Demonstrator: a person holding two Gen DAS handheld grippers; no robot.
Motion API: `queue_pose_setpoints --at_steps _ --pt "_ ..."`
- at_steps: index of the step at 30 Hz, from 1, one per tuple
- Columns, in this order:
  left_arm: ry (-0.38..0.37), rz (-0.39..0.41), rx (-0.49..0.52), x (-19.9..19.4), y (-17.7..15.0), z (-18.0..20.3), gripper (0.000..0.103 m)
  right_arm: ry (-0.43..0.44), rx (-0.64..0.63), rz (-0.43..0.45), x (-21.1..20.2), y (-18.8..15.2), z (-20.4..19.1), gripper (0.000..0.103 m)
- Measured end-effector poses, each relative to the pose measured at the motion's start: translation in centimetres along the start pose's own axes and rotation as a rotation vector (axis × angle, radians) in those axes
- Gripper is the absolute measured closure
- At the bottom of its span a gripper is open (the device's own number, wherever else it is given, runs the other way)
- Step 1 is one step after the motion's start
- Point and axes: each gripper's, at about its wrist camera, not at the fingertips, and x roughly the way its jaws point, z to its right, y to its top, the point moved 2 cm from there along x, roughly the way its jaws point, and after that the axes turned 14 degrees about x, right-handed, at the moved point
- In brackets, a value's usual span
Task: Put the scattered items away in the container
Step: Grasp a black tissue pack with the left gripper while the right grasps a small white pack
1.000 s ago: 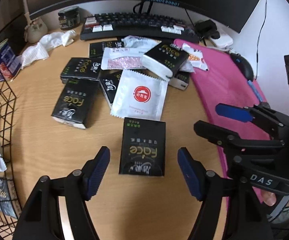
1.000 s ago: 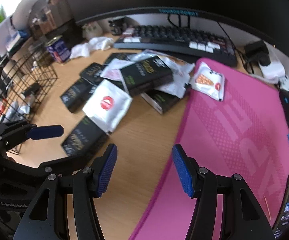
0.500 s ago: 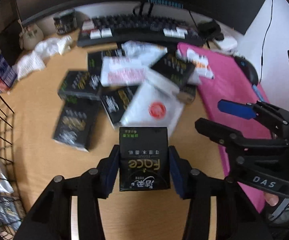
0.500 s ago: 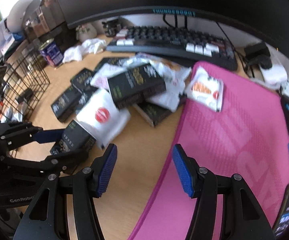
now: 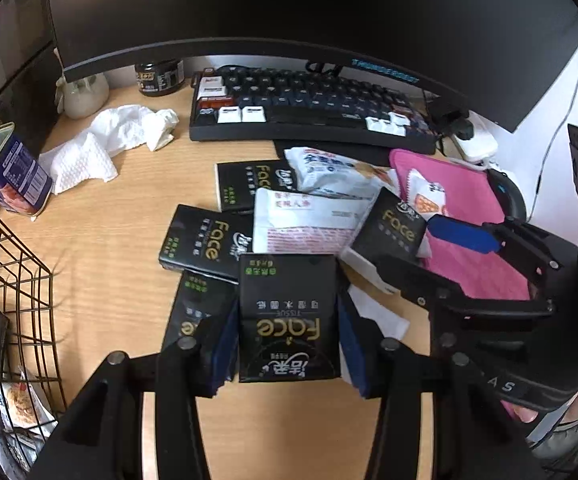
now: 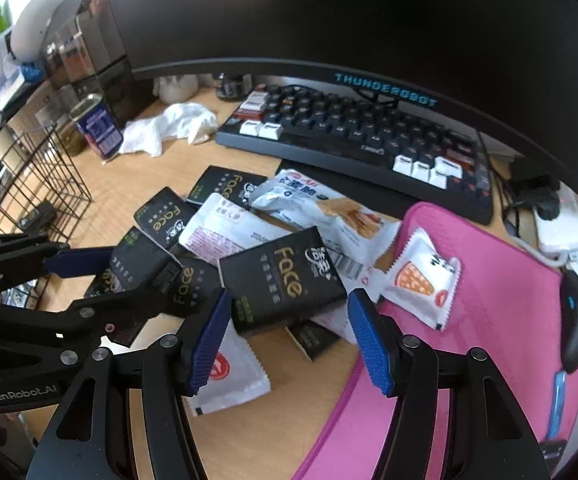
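The left claw (image 5: pixel 288 334) is clamped tight, both blue pads pressing a black tissue pack (image 5: pixel 288 316) between them. The right claw (image 6: pixel 289 340) hovers with fingers spread apart.

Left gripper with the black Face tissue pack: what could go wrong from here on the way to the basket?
1. The left gripper holds the black Face tissue pack only by its side edges; a soft pack may buckle and slip.
2. The wire basket rim could catch the pack if it comes in low.
3. The open right gripper hovers close over the pile, so the two grippers may collide.
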Motion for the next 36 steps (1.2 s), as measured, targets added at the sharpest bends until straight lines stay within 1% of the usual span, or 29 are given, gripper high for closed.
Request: queue_pose_setpoints --at_steps 5,8,10,14,15,16,17,19,20,22,25,30,36 --pt "-0.004 -0.006 -0.016 0.7 0.2 -0.8 0.051 -0.012 -0.035 -0.004 1.0 0.8 -0.5 0.041" --pt "-0.002 -0.010 -0.026 1.0 0.0 -1.3 0.051 -0.010 -0.048 -0.040 2.4 1.0 -0.8 0.038" --pt "-0.015 -0.011 -0.035 1.2 -0.1 -1.6 0.051 -0.011 -0.046 -0.030 2.8 1.1 -0.8 0.031" --pt "-0.016 -0.014 -0.041 1.4 -0.3 -1.9 0.051 -0.047 -0.068 -0.019 3.1 1.1 -1.3 0.030" --pt "-0.018 -0.015 -0.044 1.4 -0.4 -1.9 0.051 -0.049 -0.071 -0.021 3.1 1.1 -1.4 0.033" --pt "-0.021 -0.018 -0.043 1.5 -0.5 -1.8 0.051 -0.037 -0.069 -0.026 3.0 1.1 -1.4 0.047" --pt "-0.022 -0.019 -0.042 1.5 -0.5 -1.8 0.051 -0.018 -0.068 -0.033 2.8 1.1 -1.5 0.054" --pt "-0.023 -0.016 -0.041 1.4 -0.5 -1.6 0.051 -0.009 -0.057 -0.044 2.3 1.0 -1.5 0.067" --pt "-0.025 -0.012 -0.043 1.2 -0.6 -1.6 0.051 -0.002 -0.052 -0.047 2.1 1.0 -1.5 0.069" --pt "-0.029 -0.006 -0.042 0.8 -0.7 -1.3 0.051 0.014 -0.038 -0.052 1.6 0.9 -1.5 0.077" --pt "-0.018 0.005 -0.031 -0.2 -0.9 -0.7 0.051 0.022 -0.031 -0.051 0.8 0.5 -1.7 0.085" --pt "-0.004 0.038 -0.017 -2.4 -1.3 0.4 0.051 0.015 -0.035 -0.034 -1.0 -0.7 -1.9 0.086" --pt "0.009 0.084 -0.004 -5.3 -2.0 1.9 0.051 0.032 -0.032 0.006 -4.3 -2.0 -2.3 0.086"
